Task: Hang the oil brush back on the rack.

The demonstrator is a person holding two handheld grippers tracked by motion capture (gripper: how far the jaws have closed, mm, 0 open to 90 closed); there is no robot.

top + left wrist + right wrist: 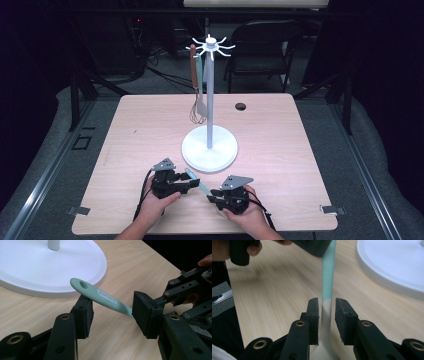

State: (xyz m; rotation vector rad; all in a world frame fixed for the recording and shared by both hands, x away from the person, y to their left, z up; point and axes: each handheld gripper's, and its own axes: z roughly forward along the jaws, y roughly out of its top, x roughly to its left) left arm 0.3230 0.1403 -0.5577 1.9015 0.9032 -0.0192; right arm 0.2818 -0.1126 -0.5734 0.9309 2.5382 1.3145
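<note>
The left gripper (111, 312) has its fingers apart around the mint-green handle (102, 297) of a spatula, one pad under it, the other just beside it; the right gripper (327, 320) also stands slightly apart, the spatula's pale blade (326, 315) between its pads with slim gaps either side; just beyond both sits the white stand (209, 148) on the table (135, 140); a whisk (196, 90) hangs from its top hooks.
</note>
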